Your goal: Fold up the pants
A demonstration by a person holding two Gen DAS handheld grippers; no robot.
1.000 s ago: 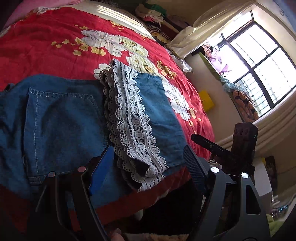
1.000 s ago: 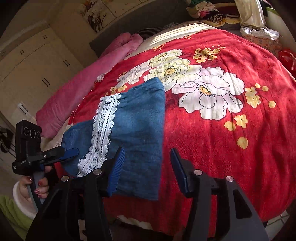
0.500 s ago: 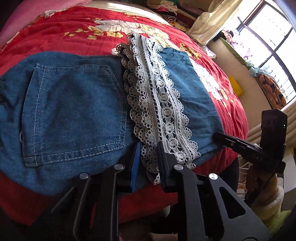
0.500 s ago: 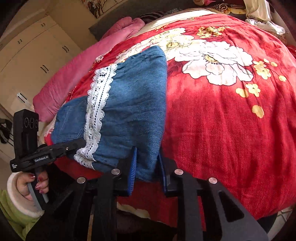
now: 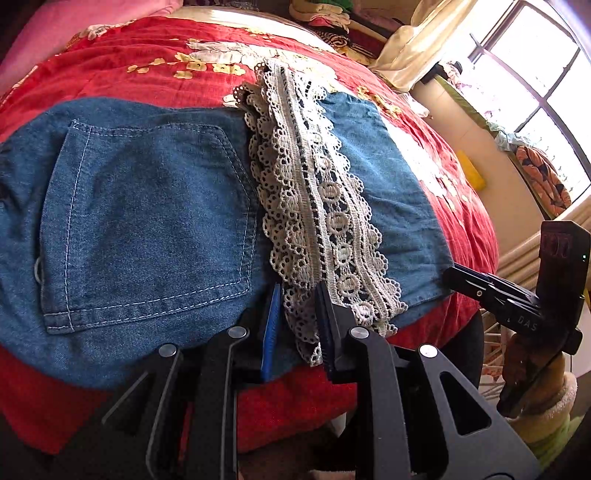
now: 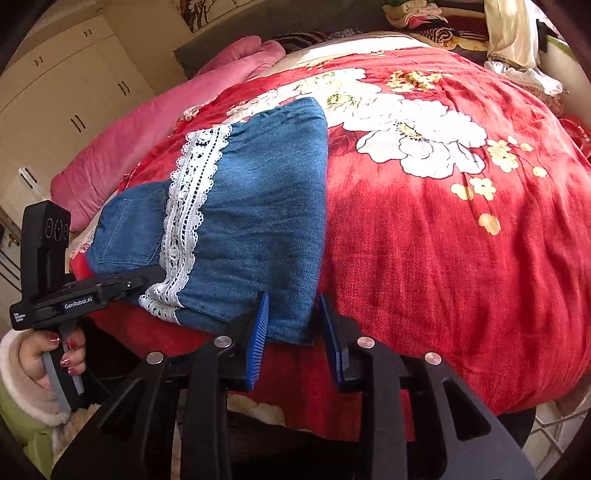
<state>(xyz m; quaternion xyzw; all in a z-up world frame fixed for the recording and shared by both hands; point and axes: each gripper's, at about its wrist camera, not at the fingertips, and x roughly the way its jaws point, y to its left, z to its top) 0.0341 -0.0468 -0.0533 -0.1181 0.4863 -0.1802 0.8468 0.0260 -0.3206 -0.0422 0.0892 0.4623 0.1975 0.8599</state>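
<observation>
Blue denim pants [image 5: 147, 206] with a white lace band [image 5: 321, 206] lie folded on the red floral blanket [image 5: 110, 74]. My left gripper [image 5: 298, 325] is at their near edge, shut on the end of the lace band. In the right wrist view the same pants [image 6: 258, 203] reach the bed's near edge. My right gripper [image 6: 293, 332] has its jaws on either side of the denim corner. Those jaws are opening, and the blue pads [image 6: 258, 332] stand apart from the cloth. Each gripper also shows in the other's view: right gripper [image 5: 498, 295], left gripper [image 6: 92, 291].
A pink quilt [image 6: 147, 136] lies along the bed's far left, with cream wardrobe doors [image 6: 55, 92] behind it. Piled clothes [image 5: 332, 22] sit at the head of the bed. A bright window [image 5: 535, 74] is on the right. A person's hand [image 6: 48, 354] grips the left handle.
Both grippers came down to the pants' near edge and closed, the left on the lace, the right on the denim corner. The right jaws have since spread again.
</observation>
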